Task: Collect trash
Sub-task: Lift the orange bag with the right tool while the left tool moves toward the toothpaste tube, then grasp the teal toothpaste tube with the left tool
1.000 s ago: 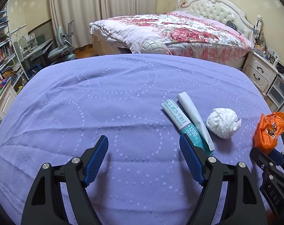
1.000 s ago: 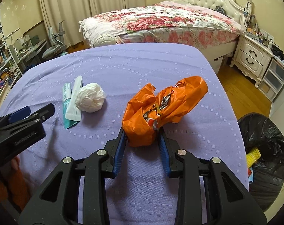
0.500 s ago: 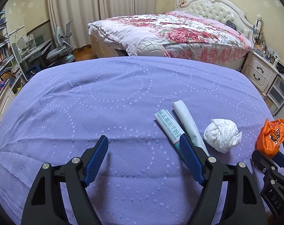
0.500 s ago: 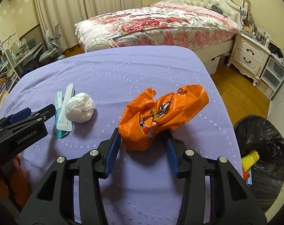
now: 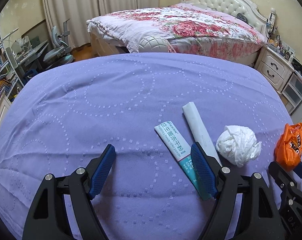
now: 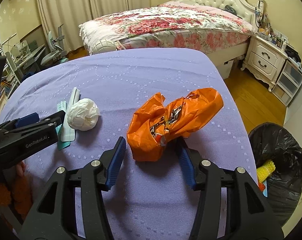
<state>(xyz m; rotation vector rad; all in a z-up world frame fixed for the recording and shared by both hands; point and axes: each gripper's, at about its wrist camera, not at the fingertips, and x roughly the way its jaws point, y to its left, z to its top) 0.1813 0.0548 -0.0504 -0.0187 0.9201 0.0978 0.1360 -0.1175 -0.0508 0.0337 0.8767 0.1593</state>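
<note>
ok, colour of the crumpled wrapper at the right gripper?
Orange wrapper, silvery foil inside; clearest in the right wrist view.

Two close downward wrist views, sharing the purple bedspread [image 5: 131,92].

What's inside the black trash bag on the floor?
Inside the black trash bag shows something yellow and net-like, with a bit of orange and blue beside it. The bag's folds cover whatever lies deeper.

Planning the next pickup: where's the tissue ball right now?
In the left wrist view the tissue ball lies on the purple cover, right of the two sachets and left of the orange wrapper.
</note>
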